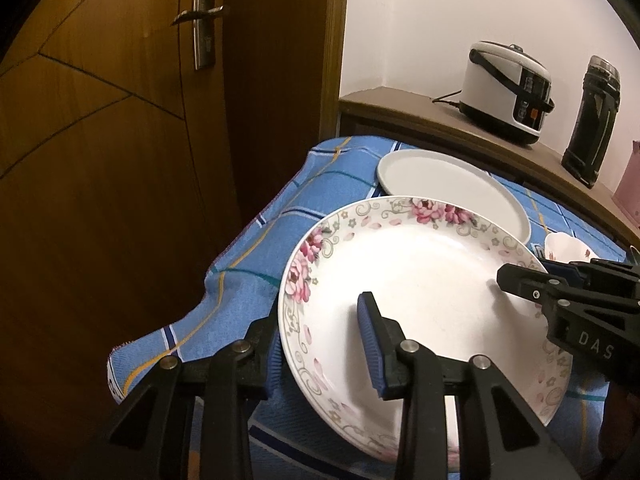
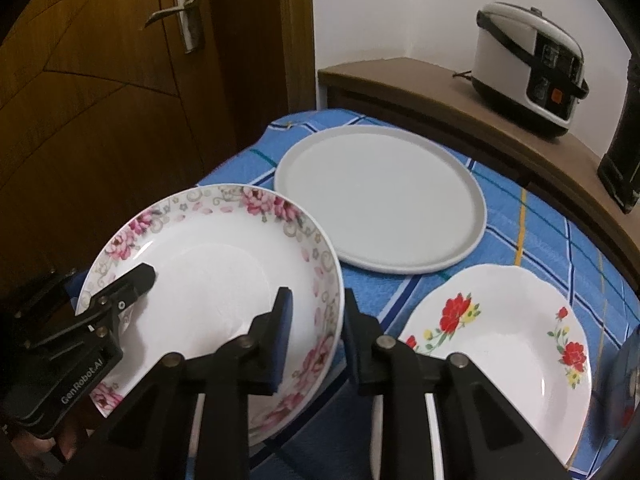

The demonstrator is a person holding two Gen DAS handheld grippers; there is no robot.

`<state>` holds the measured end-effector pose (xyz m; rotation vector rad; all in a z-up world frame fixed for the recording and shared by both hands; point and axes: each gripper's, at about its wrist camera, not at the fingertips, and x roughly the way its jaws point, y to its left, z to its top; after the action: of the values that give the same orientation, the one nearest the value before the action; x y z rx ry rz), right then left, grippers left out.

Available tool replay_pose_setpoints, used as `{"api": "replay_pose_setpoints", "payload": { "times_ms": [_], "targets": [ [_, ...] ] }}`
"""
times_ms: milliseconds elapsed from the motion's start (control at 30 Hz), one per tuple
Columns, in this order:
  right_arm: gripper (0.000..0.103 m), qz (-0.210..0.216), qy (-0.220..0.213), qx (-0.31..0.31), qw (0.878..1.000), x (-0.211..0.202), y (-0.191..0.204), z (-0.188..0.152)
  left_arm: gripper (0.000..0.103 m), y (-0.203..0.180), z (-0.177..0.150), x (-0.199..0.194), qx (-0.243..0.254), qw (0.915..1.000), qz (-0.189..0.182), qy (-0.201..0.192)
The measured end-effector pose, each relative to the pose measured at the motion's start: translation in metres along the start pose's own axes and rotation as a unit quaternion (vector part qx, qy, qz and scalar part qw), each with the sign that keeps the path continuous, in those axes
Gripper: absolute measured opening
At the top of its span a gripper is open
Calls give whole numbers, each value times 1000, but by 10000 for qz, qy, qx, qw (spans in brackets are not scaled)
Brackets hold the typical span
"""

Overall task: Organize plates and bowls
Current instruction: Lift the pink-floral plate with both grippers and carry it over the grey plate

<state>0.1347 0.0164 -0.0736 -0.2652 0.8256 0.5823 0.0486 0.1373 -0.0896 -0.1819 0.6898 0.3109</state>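
Left wrist view shows the left gripper (image 1: 320, 344) straddling the near-left rim of the pink-flowered plate (image 1: 420, 280), one finger inside the well and one outside under the rim, its jaws narrowed onto the wall. Across the plate the right gripper (image 2: 316, 344) holds the opposite rim the same way, jaws drawn in on it, so the plate hangs between the two grips, tilted, seemingly just clear of the blue checked cloth (image 2: 532, 240) on the bench.

The step in hand looks like carrying this plate onto a stack, most likely the plain grey plate (image 2: 380, 196) just behind it. To do that well, both hands should move as one and keep their spacing; pulling apart or twisting would let the glazed rim slip. Levelling the plate before lowering it would spare a rim-to-rim knock.

Room is tight. The red-flowered plate (image 2: 500, 360) lies close on the right, beside the right gripper. The bench's left edge falls away under the draped cloth, with the wooden door (image 1: 120, 160) beyond. Behind, a shelf carries a rice cooker (image 2: 528, 60), well apart. Open space lies upward and toward the grey plate.
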Motion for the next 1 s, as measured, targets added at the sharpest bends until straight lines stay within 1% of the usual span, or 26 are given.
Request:
{"api": "replay_pose_setpoints", "payload": {
  "times_ms": [467, 567, 1000],
  "targets": [
    [24, -60, -142, -30, 9999, -9, 1, -2, 37, -3, 5, -4, 28, 9999, -4, -132],
    [21, -79, -169, -31, 9998, -11, 2, -4, 37, -3, 6, -5, 37, 9999, 14, -168],
    [20, -127, -349, 117, 9992, -19, -8, 6, 37, -10, 21, -8, 158, 9991, -36, -386]
  ]
}}
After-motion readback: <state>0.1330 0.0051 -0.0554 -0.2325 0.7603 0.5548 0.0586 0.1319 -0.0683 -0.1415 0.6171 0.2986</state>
